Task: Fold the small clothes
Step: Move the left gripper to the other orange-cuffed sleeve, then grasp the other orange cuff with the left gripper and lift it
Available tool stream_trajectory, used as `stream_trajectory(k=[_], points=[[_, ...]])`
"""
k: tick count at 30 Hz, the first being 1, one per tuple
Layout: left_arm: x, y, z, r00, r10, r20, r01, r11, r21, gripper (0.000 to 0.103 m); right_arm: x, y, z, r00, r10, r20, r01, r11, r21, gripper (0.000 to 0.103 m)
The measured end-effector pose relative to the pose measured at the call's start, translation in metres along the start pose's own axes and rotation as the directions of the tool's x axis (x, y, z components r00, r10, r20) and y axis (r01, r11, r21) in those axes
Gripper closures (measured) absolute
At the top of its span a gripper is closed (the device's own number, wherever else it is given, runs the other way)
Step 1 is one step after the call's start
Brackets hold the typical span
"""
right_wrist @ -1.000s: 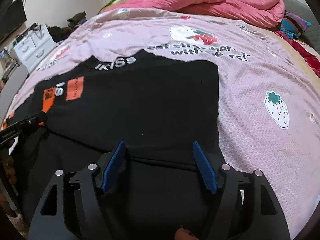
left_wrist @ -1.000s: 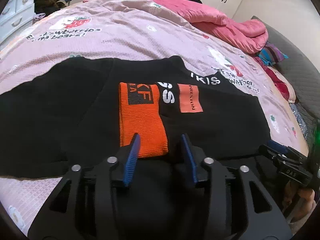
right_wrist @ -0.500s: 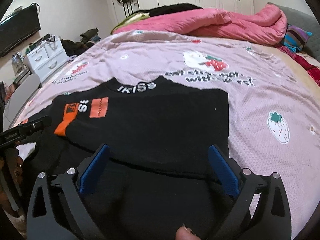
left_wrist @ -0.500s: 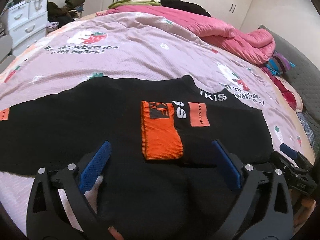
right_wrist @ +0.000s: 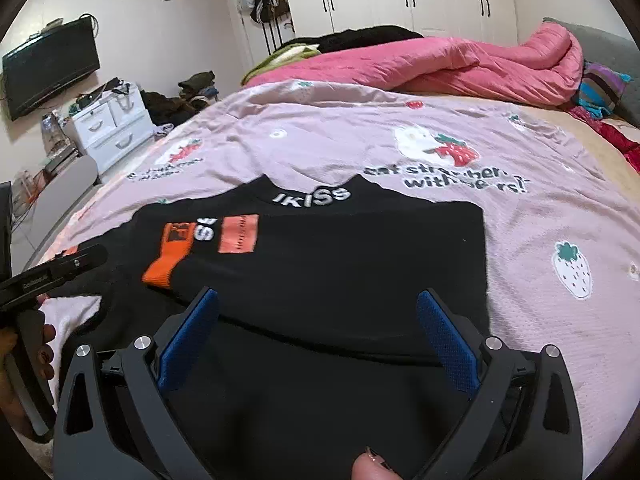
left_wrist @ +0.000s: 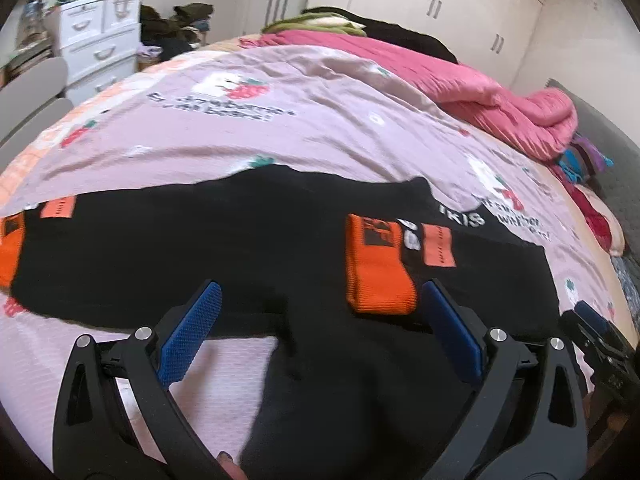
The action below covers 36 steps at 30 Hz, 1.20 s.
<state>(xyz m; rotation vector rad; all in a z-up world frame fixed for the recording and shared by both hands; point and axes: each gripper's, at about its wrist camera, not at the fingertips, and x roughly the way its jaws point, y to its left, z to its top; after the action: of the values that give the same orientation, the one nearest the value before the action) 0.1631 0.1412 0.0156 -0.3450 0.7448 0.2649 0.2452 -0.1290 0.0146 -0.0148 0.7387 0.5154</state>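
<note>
- Now, mid-fold on the bed [right_wrist: 520, 240]: black top [right_wrist: 340, 264] lies flat just ahead of both grippers, one sleeve w/ orange cuff [left_wrist: 378, 280] already laid across the body, the other sleeve stretched out ahead-left of the left fingers.
- Left gripper [left_wrist: 320, 332]: fingers spread wide after just opening, nothing between the pads; cloth lies under the gap, cuff just inside the right finger.
- Right gripper [right_wrist: 320, 340]: fingers likewise spread wide, just opened, pinching nothing; the garment's folded edge runs across between them.
- Risk 1: released cloth may be dragged out of its fold if a blue pad [left_wrist: 192, 332] snags the knit, since both sit low over the fabric.
- Risk 2: soft, wrinkled bedsheet [left_wrist: 320, 128] gives little support, so a one-layer pinch could pull the folded sleeve askew.
- Risk 3: grabbing sheet along w/ fabric near the left pad, where pink shows beneath.
</note>
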Motion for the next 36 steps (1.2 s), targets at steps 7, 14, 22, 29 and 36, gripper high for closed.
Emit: stream_trajectory(k=[7,14,22,29,36], points=[[-0.013,0.031,-0.001,0.999,0.035,0.025,-0.033,0.996,-0.088,0.009,0.0,0.029,0.0,1.0,0.03,0.004,-0.03,0.998,-0.048,0.004],[-0.024,0.058,0.003,0.996,0.077,0.052,-0.069,0.987,-0.144,0.009,-0.003,0.063,0.0,0.998,0.058,0.01,-0.056,0.991,-0.118,0.004],[-0.037,0.093,0.01,0.983,0.164,0.077,-0.146,0.968,-0.205,0.009,0.003,0.1,0.0,0.996,0.089,-0.014,-0.09,0.981,-0.173,0.004],[-0.049,0.128,0.013,0.965,0.245,0.088,-0.214,0.939,-0.27,0.009,0.009,0.138,0.002,0.992,0.127,-0.025,-0.129,0.971,-0.203,0.004],[-0.053,0.152,0.014,0.962,0.259,0.082,-0.219,0.919,-0.328,0.009,0.023,0.178,0.005,0.984,0.169,-0.048,-0.175,0.958,-0.228,0.004]])
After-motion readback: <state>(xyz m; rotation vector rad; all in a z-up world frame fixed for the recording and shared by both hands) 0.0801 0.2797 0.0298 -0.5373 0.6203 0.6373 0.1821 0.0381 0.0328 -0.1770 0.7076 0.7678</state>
